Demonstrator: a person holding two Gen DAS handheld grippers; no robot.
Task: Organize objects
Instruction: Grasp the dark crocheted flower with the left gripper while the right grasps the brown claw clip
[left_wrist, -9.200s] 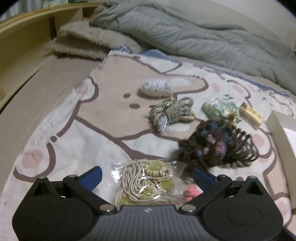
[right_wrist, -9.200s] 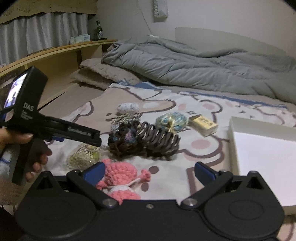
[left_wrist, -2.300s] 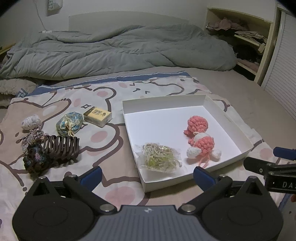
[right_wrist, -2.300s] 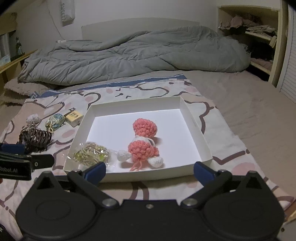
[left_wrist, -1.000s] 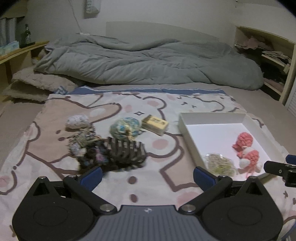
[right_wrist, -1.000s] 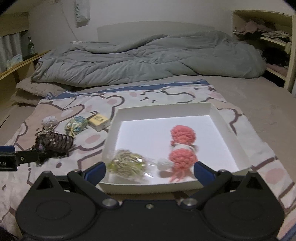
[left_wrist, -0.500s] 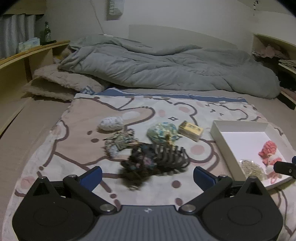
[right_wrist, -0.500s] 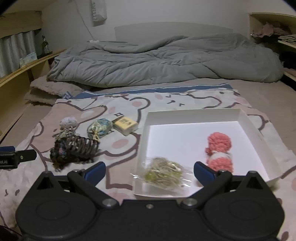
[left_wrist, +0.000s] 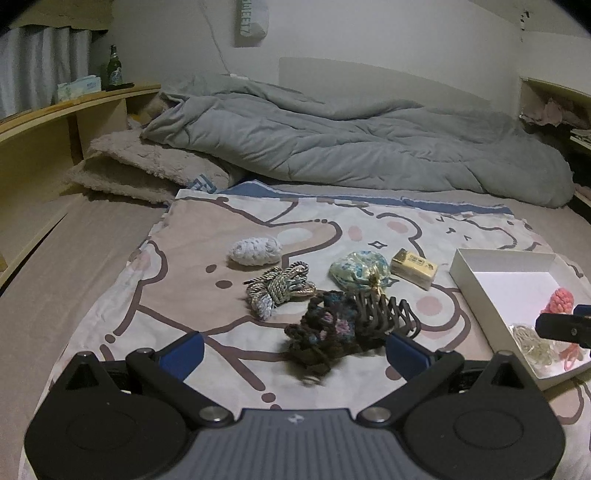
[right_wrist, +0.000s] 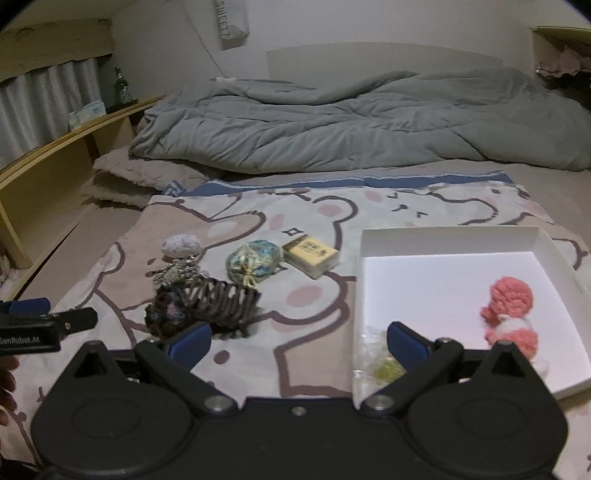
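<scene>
My left gripper (left_wrist: 293, 349) is open, low over the bear-print blanket. Just ahead of its fingers lie a dark crochet piece (left_wrist: 325, 332) and a brown hair claw (left_wrist: 384, 314), touching each other. Beyond them lie a twisted rope bundle (left_wrist: 280, 286), a white yarn ball (left_wrist: 255, 250), a blue-green pouch (left_wrist: 360, 273) and a yellow box (left_wrist: 413, 267). My right gripper (right_wrist: 299, 339) is open and empty, straddling the left wall of the white box (right_wrist: 424, 280). Inside that box are a pink crochet toy (right_wrist: 511, 314) and a bag of cords (right_wrist: 380, 365).
A rumpled grey duvet (left_wrist: 351, 147) fills the back of the bed, with a fuzzy pillow (left_wrist: 140, 173) at back left. A wooden shelf (left_wrist: 55, 125) runs along the left and carries a bottle (left_wrist: 114, 72). A hand (right_wrist: 7, 373) shows at the left edge.
Both views have swung left, away from the white box. My left gripper has come closer to the dark crochet piece and hair claw. The bag and pink toy, once on the blanket, lie in the box.
</scene>
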